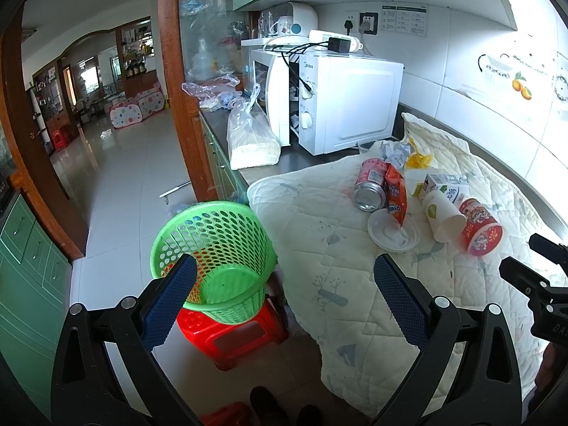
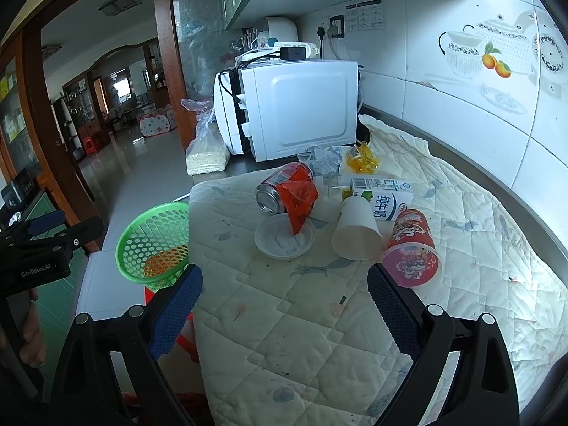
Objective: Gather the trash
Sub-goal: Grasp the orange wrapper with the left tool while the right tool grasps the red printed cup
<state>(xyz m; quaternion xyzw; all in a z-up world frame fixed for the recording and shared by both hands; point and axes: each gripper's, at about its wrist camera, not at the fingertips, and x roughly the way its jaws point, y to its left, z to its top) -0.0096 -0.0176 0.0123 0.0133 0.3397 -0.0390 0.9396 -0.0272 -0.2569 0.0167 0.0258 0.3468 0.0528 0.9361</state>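
Trash lies on a cream quilted cloth [image 2: 301,319] on the counter: a tipped can [image 2: 273,193], an orange snack wrapper [image 2: 300,200], a white lid [image 2: 280,239], a white paper cup [image 2: 356,230], a milk carton [image 2: 385,193], a red cup [image 2: 411,248], crumpled paper [image 2: 323,159] and a yellow wrapper [image 2: 362,158]. A green basket [image 1: 216,255] stands on a red stool [image 1: 234,337] left of the counter. My left gripper [image 1: 284,294] is open and empty above the basket and cloth edge. My right gripper [image 2: 284,305] is open and empty above the cloth, short of the trash.
A white microwave [image 1: 340,103] stands behind the trash, with a bag of grain [image 1: 248,138] to its left. The tiled wall [image 2: 461,106] runs along the right. Green cabinets [image 1: 28,266] and an open tiled floor [image 1: 135,177] lie to the left.
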